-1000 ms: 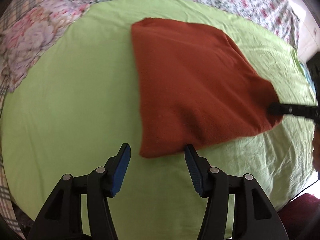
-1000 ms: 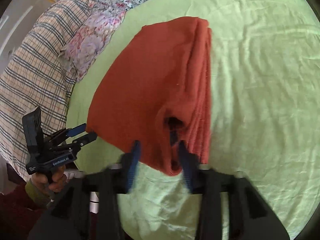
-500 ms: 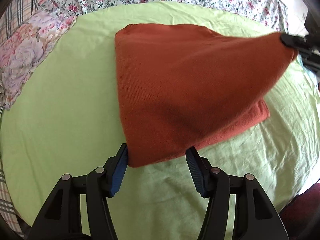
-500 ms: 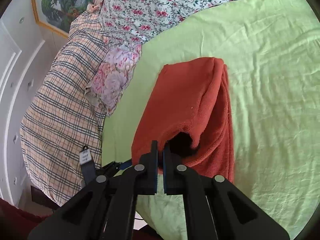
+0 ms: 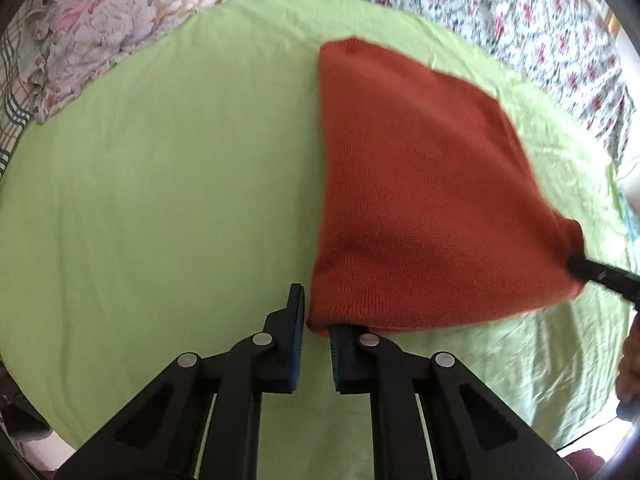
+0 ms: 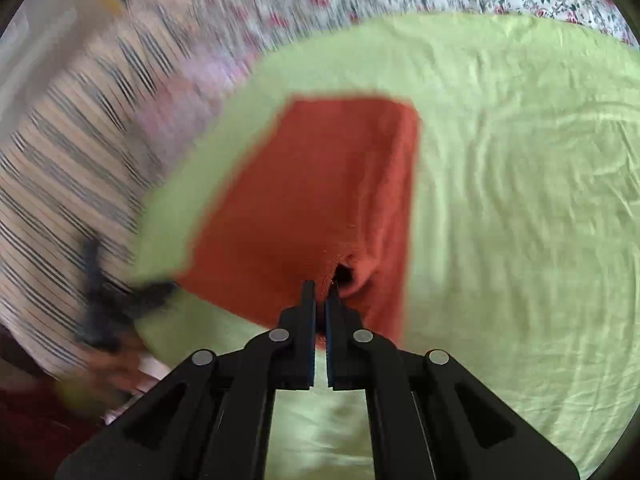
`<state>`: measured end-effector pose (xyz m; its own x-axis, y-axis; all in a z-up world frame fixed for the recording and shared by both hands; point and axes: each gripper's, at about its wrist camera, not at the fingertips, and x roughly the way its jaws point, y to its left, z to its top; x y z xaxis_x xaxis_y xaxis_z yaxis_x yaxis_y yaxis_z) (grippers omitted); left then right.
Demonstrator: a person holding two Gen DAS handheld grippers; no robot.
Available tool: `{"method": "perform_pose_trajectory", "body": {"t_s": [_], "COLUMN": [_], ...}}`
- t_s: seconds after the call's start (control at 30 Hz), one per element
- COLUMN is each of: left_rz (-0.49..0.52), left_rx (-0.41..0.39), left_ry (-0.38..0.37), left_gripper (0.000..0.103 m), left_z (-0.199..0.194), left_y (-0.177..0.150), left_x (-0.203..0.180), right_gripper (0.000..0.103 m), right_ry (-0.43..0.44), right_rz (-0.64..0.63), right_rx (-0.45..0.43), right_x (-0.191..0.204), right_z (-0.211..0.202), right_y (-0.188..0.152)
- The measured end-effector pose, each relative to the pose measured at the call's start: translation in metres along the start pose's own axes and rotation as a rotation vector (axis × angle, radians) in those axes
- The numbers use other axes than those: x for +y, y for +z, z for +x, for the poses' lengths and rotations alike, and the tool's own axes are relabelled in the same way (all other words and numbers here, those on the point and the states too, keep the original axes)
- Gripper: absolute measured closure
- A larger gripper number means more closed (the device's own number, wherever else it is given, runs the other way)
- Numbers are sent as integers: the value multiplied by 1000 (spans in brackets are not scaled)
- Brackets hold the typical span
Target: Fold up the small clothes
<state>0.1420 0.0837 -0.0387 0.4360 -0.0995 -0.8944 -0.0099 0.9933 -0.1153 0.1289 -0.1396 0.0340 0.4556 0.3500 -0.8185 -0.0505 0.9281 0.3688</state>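
Note:
A folded rust-orange knit garment (image 5: 420, 184) lies on a light green sheet (image 5: 160, 184). My left gripper (image 5: 316, 320) is closed on the garment's near left corner, the cloth pinched between its blue pads. My right gripper (image 6: 321, 292) is shut on the garment's near corner (image 6: 312, 200); a dark fold opening sits just beyond its tips. The right gripper's black fingers (image 5: 596, 276) show at the garment's far right corner in the left wrist view. The left gripper (image 6: 96, 304) appears blurred at the left of the right wrist view.
The green sheet (image 6: 520, 200) covers a bed with a floral cover (image 5: 500, 4) behind it. A pink floral pillow (image 5: 96, 32) and a plaid blanket (image 6: 60, 184) lie at the left. The bed's near edge runs below the grippers.
My left gripper closed from wide open onto the garment's near left corner. My right gripper, holding its corner, came down from its raised position, and the garment lies flatter. The right view is motion-blurred.

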Motion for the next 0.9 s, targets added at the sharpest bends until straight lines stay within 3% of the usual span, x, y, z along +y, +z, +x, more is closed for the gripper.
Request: {"method": "perform_pose_trajectory", "body": {"t_s": [0.2,0.37,0.5,0.57,0.63,0.73,0.87,0.9], "left_rz": [30,95,181,213,232,245,261,260], "left_rx": [26,67,-6,-28,-32,0,64,79], "left_ry": [25,-26,-133,-167,-182,-191,-202,-201], "left_gripper": [93,90,87,81,81,82,82,82], "left_z": [10,-11,-52,-58,-51,-28,4,12], "left_y": [-5,-7,-3,3,10,16,11,9], "left_x": [-7,-5,-14,-23,-32,-43,-44,-43], "right_gripper": [99,96,92,85,65,64,64,71], "right_ry": [-99,-37,28,69,74,67,30,30], "right_rz": [-4,62,155,199,208,210,258,258], "right_rx": [97,136,108,37,23,-30,-18,-18], "right_x": [-29,-38,-50,-59,-62,-66,-76,-76], "right_z": [46,42,14,0,2,16,62,62], "right_y": [-28,-24,-18,4,13,43,73,73]}}
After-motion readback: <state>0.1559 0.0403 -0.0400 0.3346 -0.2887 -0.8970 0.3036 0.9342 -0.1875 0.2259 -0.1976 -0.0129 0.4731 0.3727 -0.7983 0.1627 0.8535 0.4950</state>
